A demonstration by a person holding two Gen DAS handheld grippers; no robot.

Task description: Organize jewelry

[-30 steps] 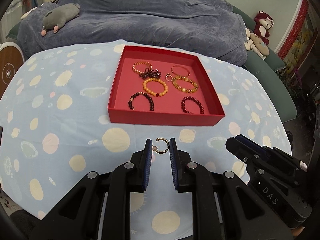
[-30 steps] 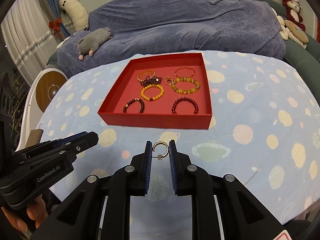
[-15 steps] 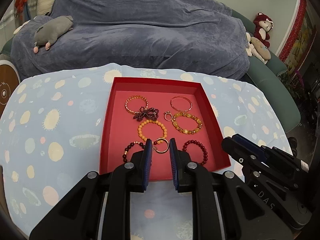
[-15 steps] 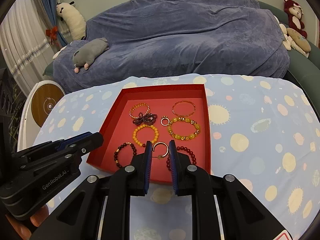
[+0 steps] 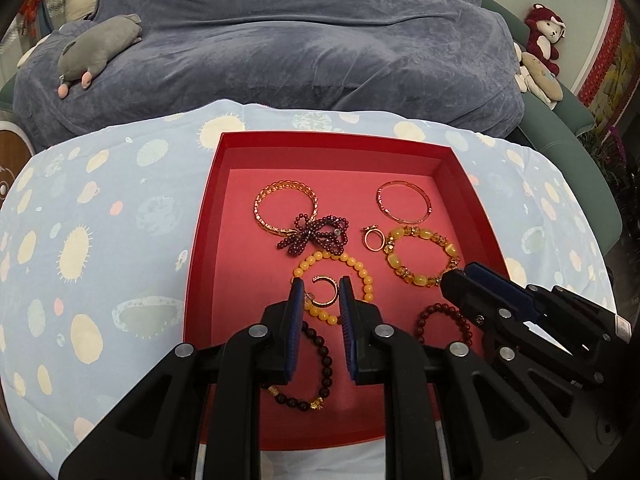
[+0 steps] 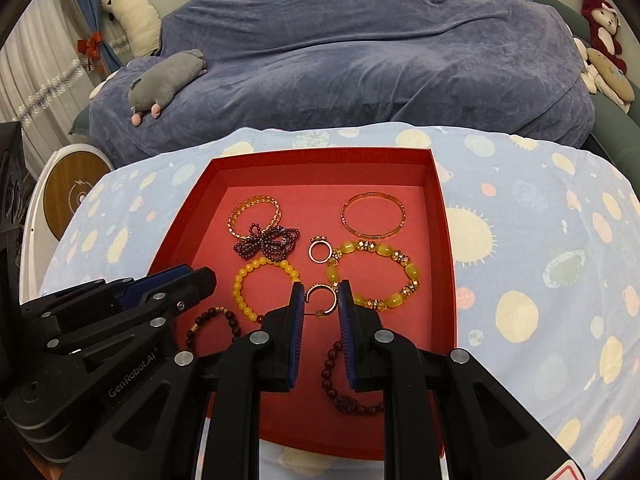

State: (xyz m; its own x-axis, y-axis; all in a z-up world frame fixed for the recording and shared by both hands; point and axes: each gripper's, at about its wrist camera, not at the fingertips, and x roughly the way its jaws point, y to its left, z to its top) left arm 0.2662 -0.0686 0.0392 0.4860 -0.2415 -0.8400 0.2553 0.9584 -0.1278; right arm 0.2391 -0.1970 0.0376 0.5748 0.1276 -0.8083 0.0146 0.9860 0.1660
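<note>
A red tray (image 5: 200,240) on the spotted blue cloth holds several bracelets, a beaded bow (image 5: 314,236) and a gold ring (image 5: 373,239). My left gripper (image 5: 321,286) is shut on a small open gold hoop earring (image 5: 326,292) and hangs over the yellow bead bracelet (image 5: 356,268). My right gripper (image 6: 320,288) is shut on a matching gold hoop earring (image 6: 320,300), above the tray (image 6: 446,240) floor between the two yellow bracelets. Both grippers hover side by side over the tray's near half.
The cloth-covered table (image 5: 100,220) ends at a rounded far edge. Behind it is a sofa under a grey-blue throw (image 5: 300,40) with a grey plush toy (image 5: 96,52). More plush toys (image 5: 540,52) sit at the far right.
Both grippers, each keeping its earring, moved forward from the cloth in front of the tray to over the tray's inside and sank a little.
</note>
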